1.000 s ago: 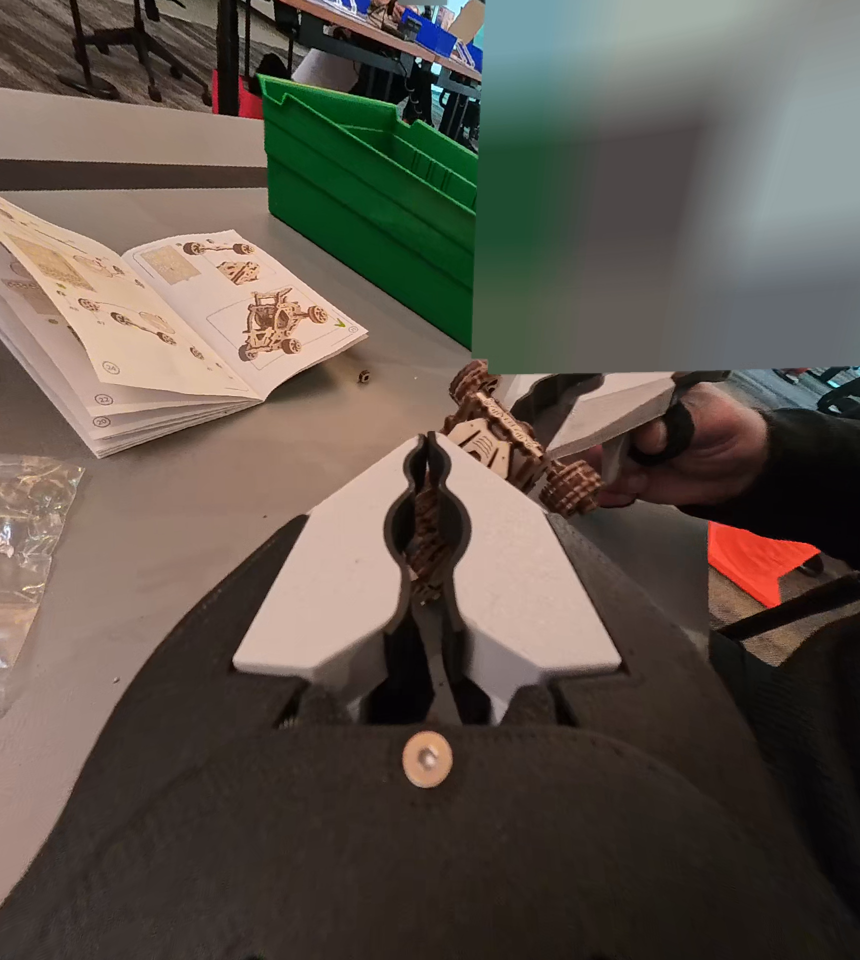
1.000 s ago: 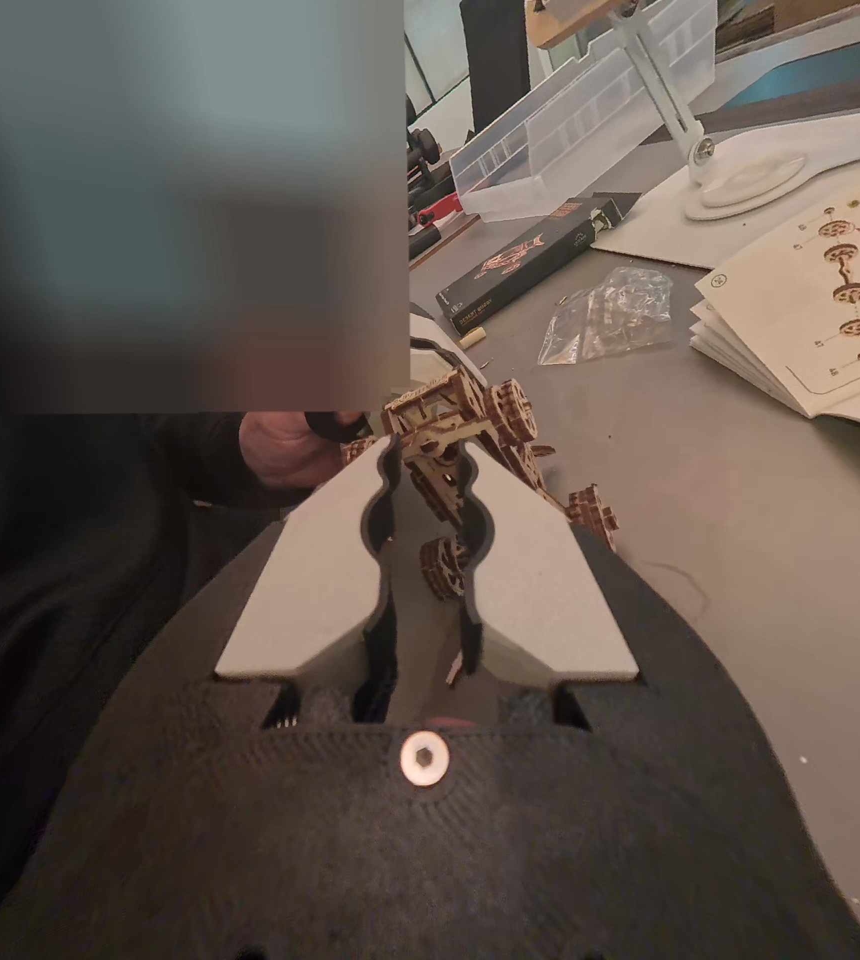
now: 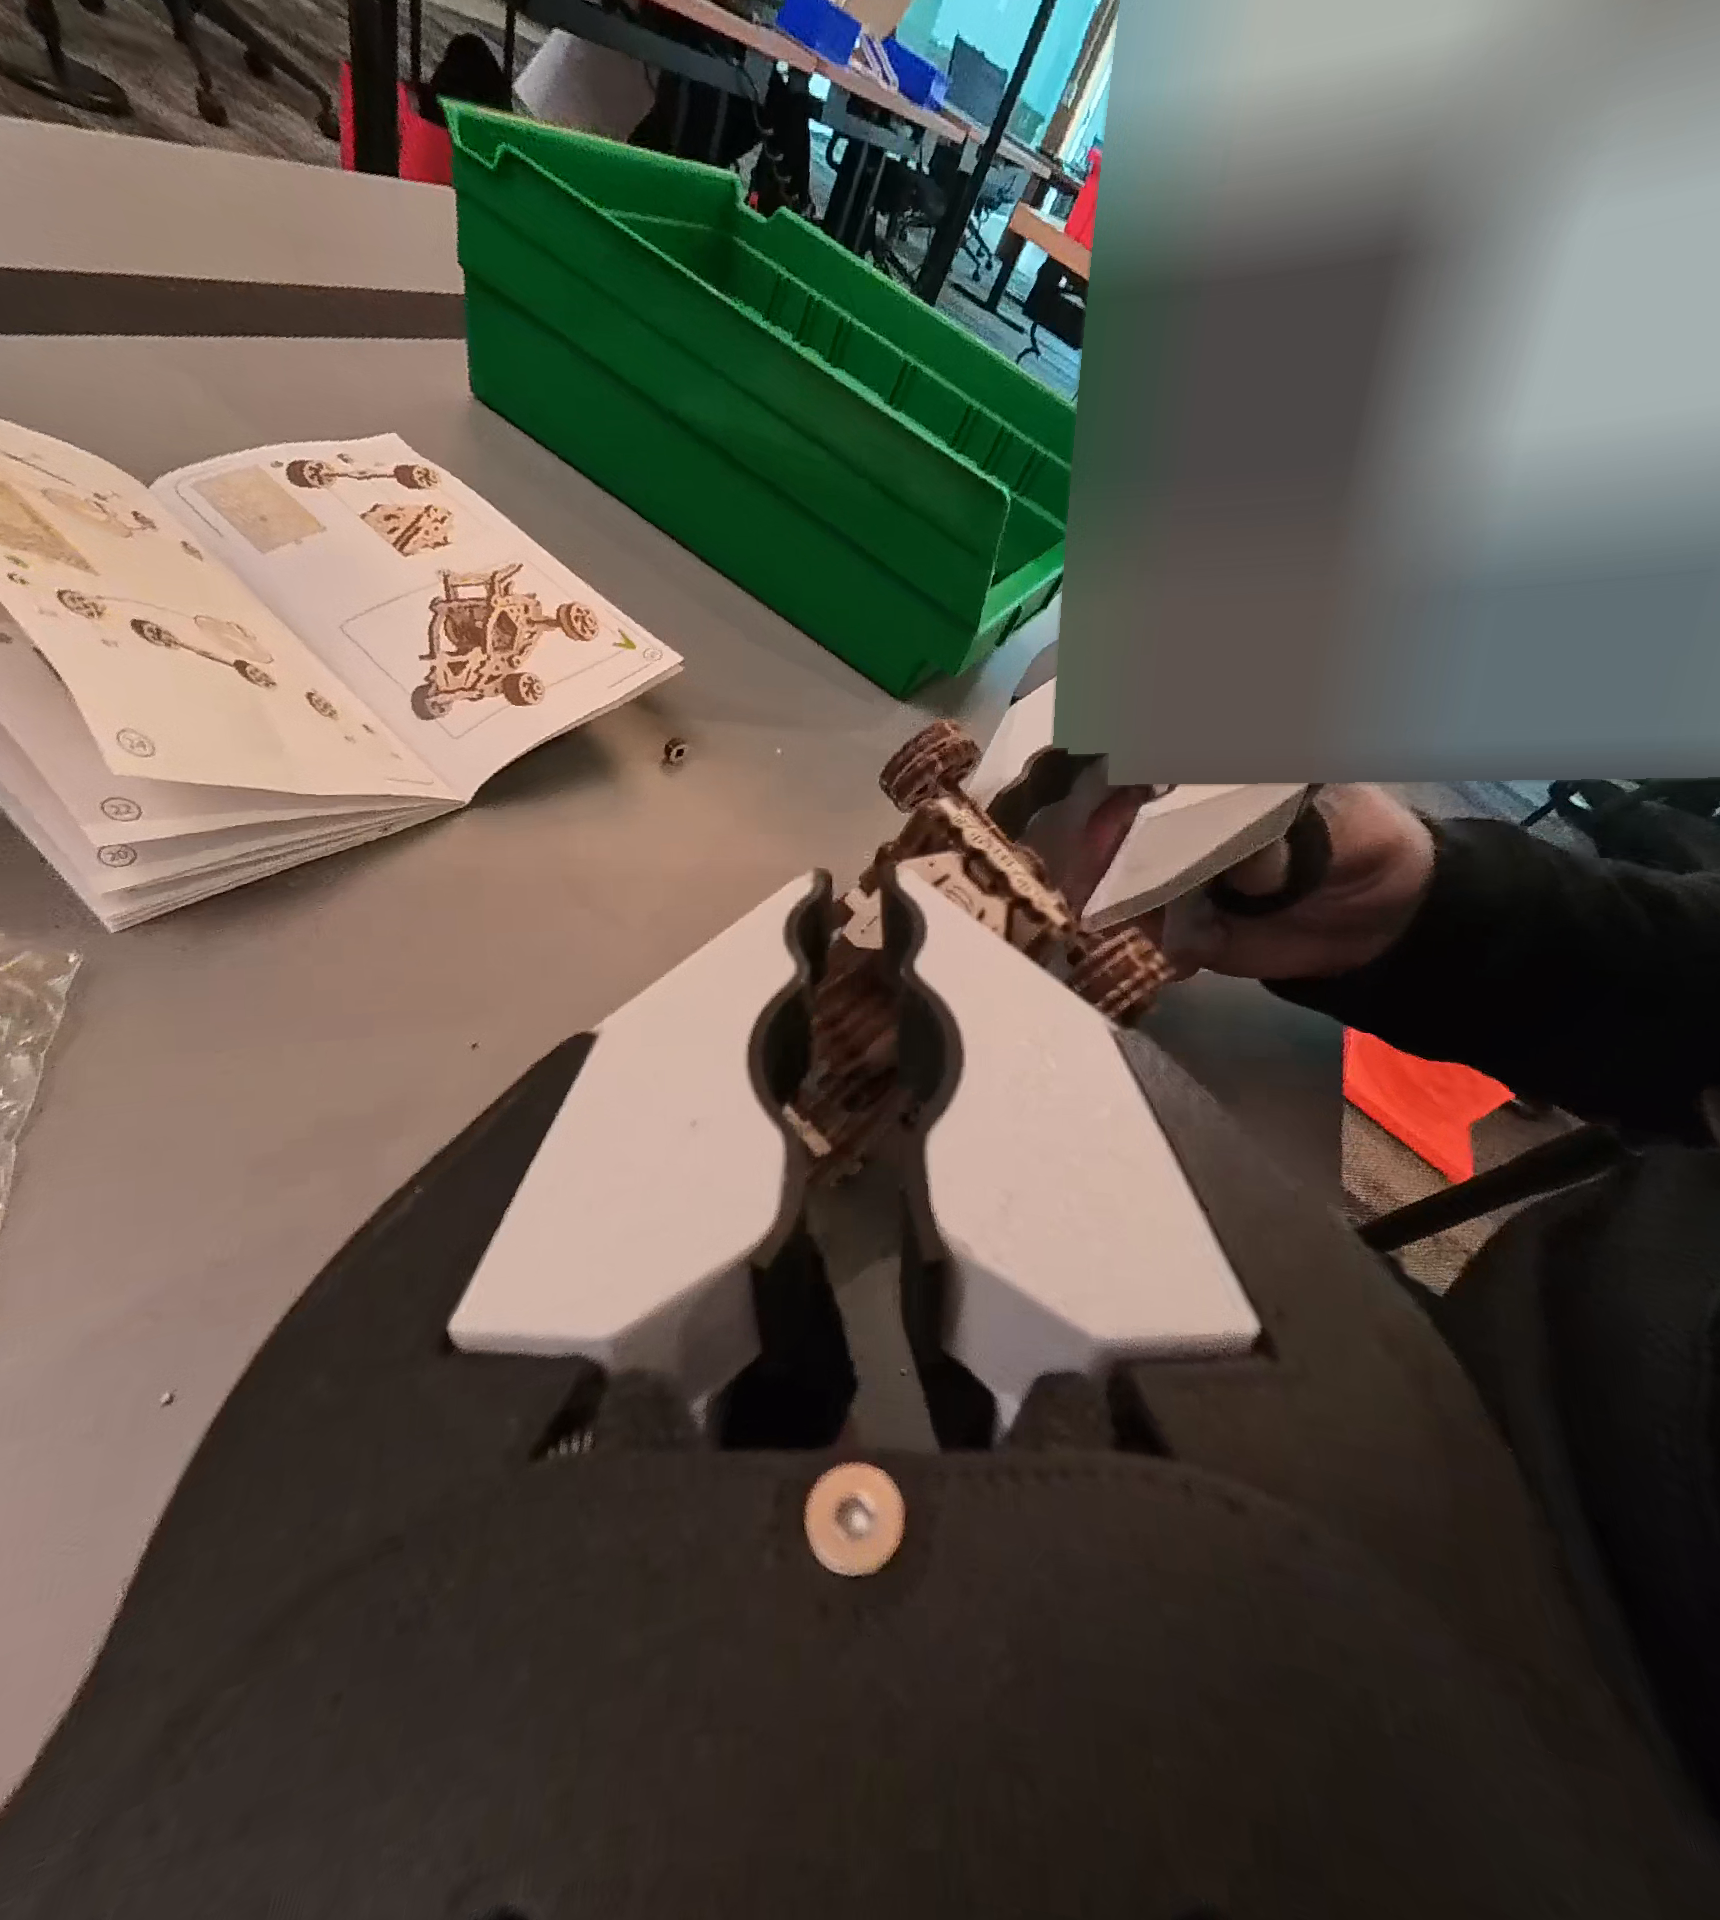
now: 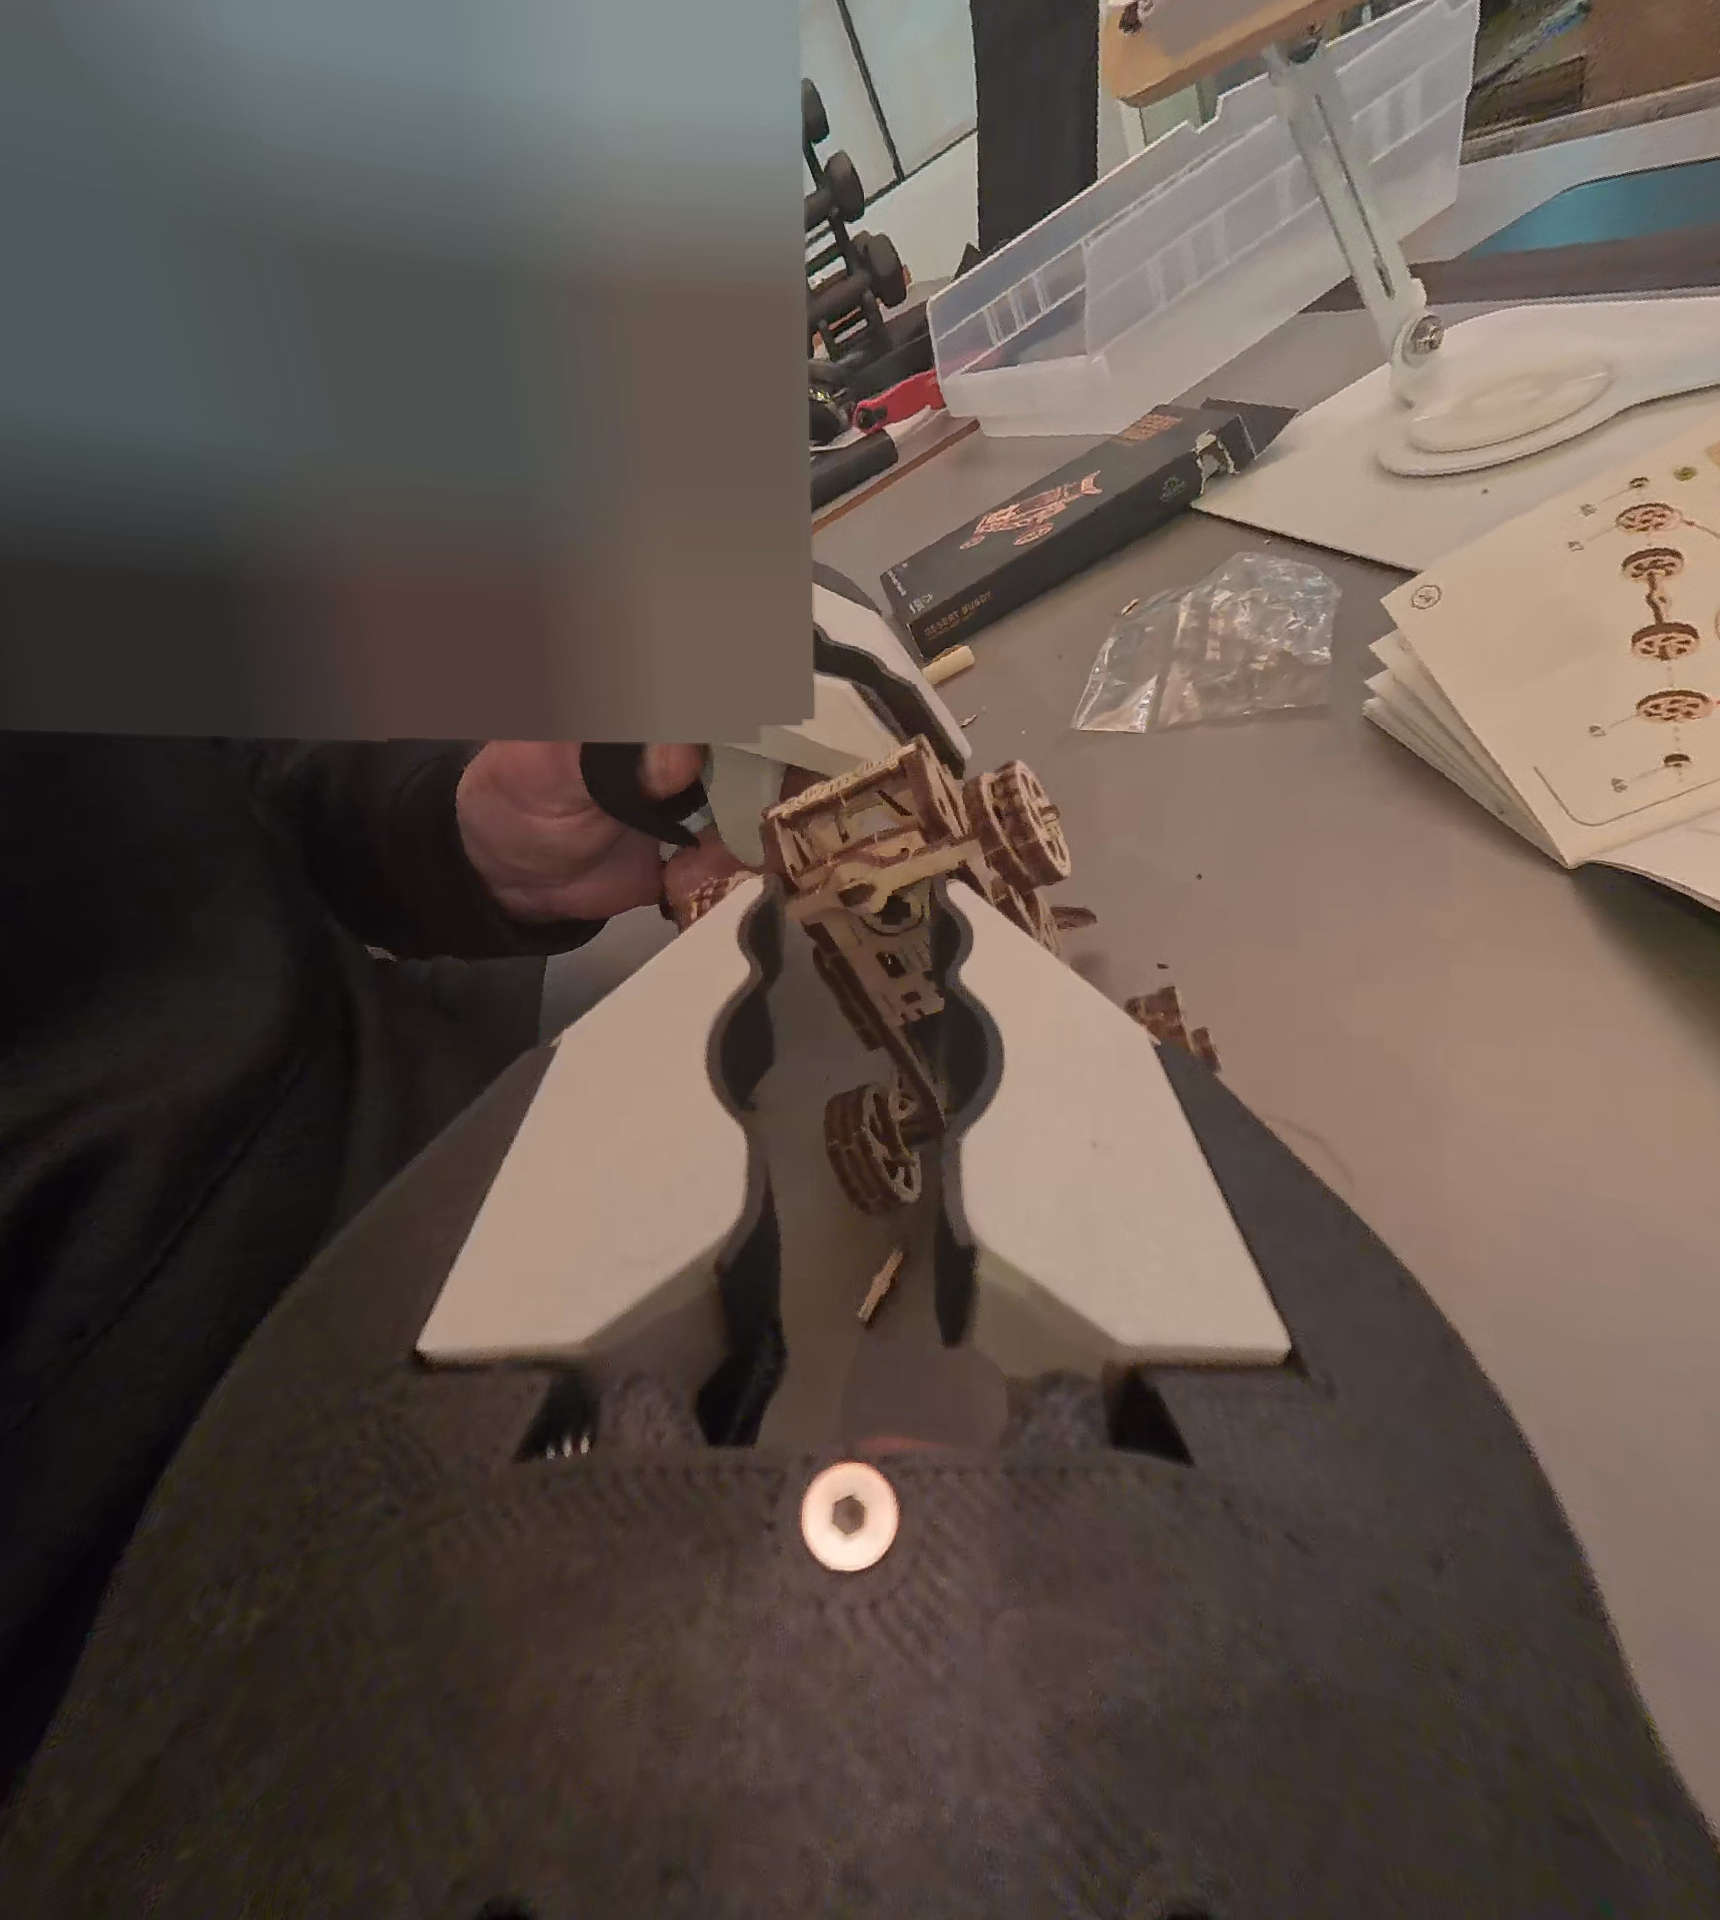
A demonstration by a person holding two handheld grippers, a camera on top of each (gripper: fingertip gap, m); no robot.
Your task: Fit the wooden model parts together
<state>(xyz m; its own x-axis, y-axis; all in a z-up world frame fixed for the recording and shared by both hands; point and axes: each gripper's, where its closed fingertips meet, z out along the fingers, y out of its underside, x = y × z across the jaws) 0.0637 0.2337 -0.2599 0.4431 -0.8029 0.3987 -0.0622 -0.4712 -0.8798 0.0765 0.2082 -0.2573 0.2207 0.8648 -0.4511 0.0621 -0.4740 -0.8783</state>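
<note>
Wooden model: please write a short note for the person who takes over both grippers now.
Left gripper: shut on a wheel of the model.
Right gripper: closed around the model's frame; the grip looks loose.
The model hangs between both, above the table.
Done: frame with several wheels on.
Left: loose wooden bits lie on the table; booklet lies open.

Each claw (image 3: 856,914) has white wavy-edged fingers, black mount, one silver screw.

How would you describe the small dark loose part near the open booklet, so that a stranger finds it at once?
Start at the green bin on the grey table. Before it lies the open booklet. Just off its right corner sits the tiny dark part, alone on bare table.
</note>
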